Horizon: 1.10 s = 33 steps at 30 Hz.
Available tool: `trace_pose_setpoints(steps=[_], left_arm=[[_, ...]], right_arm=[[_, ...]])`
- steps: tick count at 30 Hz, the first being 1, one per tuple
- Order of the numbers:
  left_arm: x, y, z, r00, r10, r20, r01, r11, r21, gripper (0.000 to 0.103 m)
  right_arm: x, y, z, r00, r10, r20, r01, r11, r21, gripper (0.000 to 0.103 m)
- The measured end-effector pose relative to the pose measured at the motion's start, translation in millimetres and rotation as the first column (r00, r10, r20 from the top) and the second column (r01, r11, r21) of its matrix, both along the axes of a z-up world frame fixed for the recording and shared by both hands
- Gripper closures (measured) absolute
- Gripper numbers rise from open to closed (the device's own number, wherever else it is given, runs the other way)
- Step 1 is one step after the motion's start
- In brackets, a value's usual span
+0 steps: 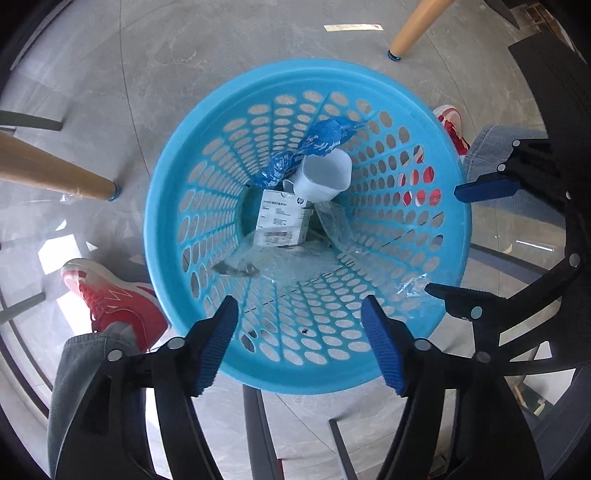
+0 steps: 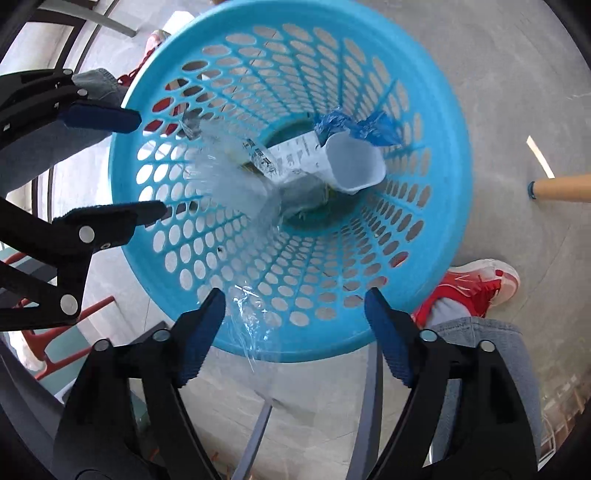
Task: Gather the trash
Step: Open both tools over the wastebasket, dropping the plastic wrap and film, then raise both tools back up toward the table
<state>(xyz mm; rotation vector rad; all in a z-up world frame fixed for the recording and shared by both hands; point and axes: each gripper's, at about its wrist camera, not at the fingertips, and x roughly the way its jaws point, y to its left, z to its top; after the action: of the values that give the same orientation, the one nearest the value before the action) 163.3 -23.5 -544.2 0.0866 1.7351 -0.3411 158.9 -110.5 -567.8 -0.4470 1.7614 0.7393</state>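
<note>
**Both grippers spread wide over the blue basket**

The left gripper [image 1: 299,317] hangs above the near rim of the blue perforated basket [image 1: 177,155], fingers well apart with nothing between them. The right gripper [image 2: 295,310] hangs over the same basket [image 2: 436,122], fingers equally wide; a scrap of clear plastic film [image 2: 251,317] lies just off the tip of its left finger, over the basket's near wall, and whether it touches the pad cannot be told.

The trash lies at the bottom of the basket: a white printed carton [image 1: 282,221], a translucent white cup [image 1: 325,177] leaning on the far wall, a crumpled blue wrapper [image 1: 317,140] above the cup, and a sheet of clear plastic [image 1: 280,262] spread on the near side of the floor. Another shred of clear film [image 1: 413,288] clings to the rim beside the right gripper's lower finger, as the left camera shows it.

Around the basket, on the grey floor [image 1: 184,55]: the person's red shoes, one [image 1: 114,299] against the basket's left side, the other [image 1: 452,125] behind its right wall, with grey trouser legs [image 1: 81,369] above them. Two wooden furniture legs with blue feet [image 1: 413,29] stand off the far and left sides. Dark metal bars [image 1: 258,424] cross beneath the grippers on the near side.
</note>
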Motion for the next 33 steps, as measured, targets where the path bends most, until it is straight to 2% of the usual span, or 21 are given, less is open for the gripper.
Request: trace_pose_setpoints(steps=[4,7,8,9,13,16,22,23,25,28,33], left_arm=[[-2.2,10.1,41.5,0.996,0.025,0.084,-0.026,1.0,0.006,0.022],[-8.5,15.3,82.5,0.986,0.031,0.164,-0.031,1.0,-0.004,0.02],[-13.5,16.2,97.9,0.98,0.022,0.197,-0.022,1.0,-0.001,0.013],[-19.4,15.9,113.9,0.973,0.005,0.231,-0.005,1.0,-0.001,0.012],[-53.1,15.8,181.5,0.929,-0.027,0.369,0.041,0.999,-0.032,0.011],[-80.5,13.8,228.0,0.89,-0.038,0.454,0.068,0.996,-0.051,0.009],[-119.5,10.8,305.8,0.801,-0.061,0.596,0.097,0.995,-0.029,0.008],[-122.2,12.0,318.4,0.783,-0.059,0.62,0.098,0.995,-0.029,0.007],[-128.2,14.8,344.2,0.743,-0.05,0.667,0.094,0.995,-0.029,0.006],[-130.4,22.4,375.8,0.682,-0.021,0.731,0.057,0.998,-0.025,0.006],[-130.6,40.5,423.1,0.581,0.081,0.81,-0.001,0.995,-0.098,0.006]], right_arm=[[8.5,-13.1,38.7,0.995,-0.08,0.061,0.077,0.996,0.051,0.029],[5.6,-20.0,76.9,0.989,-0.085,0.123,0.074,0.993,0.089,0.028],[2.3,-21.7,92.1,0.986,-0.084,0.145,0.069,0.992,0.107,0.028],[-2.6,-23.7,108.9,0.983,-0.077,0.165,0.055,0.989,0.136,0.028],[-30.8,-32.5,177.2,0.967,-0.04,0.251,-0.021,0.972,0.233,0.021],[-57.8,-38.7,222.6,0.944,-0.003,0.329,-0.083,0.965,0.249,0.019],[-88.4,-47.4,308.3,0.894,0.015,0.449,-0.171,0.936,0.308,0.018],[-93.6,-48.8,322.8,0.884,0.013,0.468,-0.186,0.927,0.325,0.018],[-103.6,-53.2,351.6,0.86,0.011,0.51,-0.227,0.903,0.364,0.011],[-115.4,-62.8,391.8,0.819,-0.005,0.573,-0.277,0.873,0.402,0.01],[-115.3,-81.3,440.3,0.749,-0.105,0.654,-0.267,0.856,0.443,0.009]])
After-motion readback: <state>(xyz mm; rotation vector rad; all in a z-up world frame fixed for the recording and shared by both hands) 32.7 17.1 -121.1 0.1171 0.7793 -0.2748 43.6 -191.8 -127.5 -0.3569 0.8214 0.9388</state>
